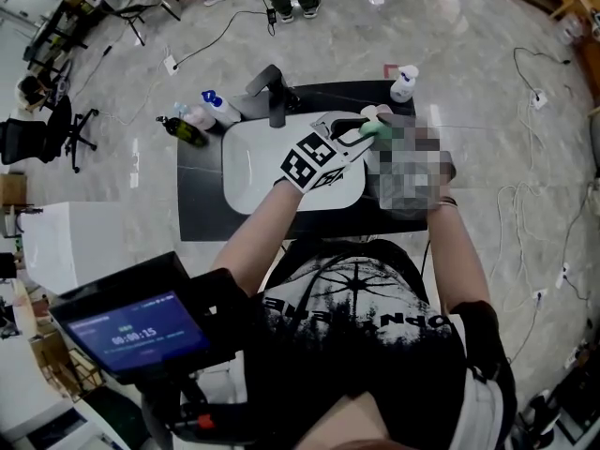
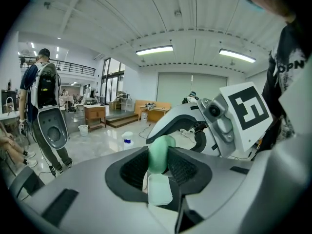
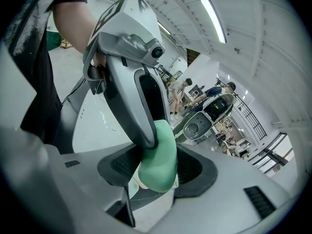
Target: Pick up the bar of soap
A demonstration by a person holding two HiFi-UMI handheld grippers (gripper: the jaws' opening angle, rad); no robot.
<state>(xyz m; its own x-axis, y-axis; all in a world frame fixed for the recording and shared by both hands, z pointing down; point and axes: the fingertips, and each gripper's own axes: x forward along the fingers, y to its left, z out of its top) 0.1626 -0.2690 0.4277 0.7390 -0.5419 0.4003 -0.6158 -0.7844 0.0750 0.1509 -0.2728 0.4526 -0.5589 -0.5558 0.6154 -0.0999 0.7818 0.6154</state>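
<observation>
Left gripper (image 2: 158,164) and right gripper (image 3: 156,168) meeting tip to tip, jaws of each clamped on the same bar of soap (image 3: 162,147), left forearm (image 1: 262,225) and right forearm (image 1: 459,251) extended forward

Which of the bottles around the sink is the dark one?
The dark green bottle at the counter's left edge, outermost of the group left of the tap; the others are white or pale.

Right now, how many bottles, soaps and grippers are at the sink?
bottles: 4 (dark green bottle, pale bottle, blue-capped bottle, white spray bottle)
bar of soap: 1
grippers: 2 (left gripper, right gripper)
total: 7
</observation>
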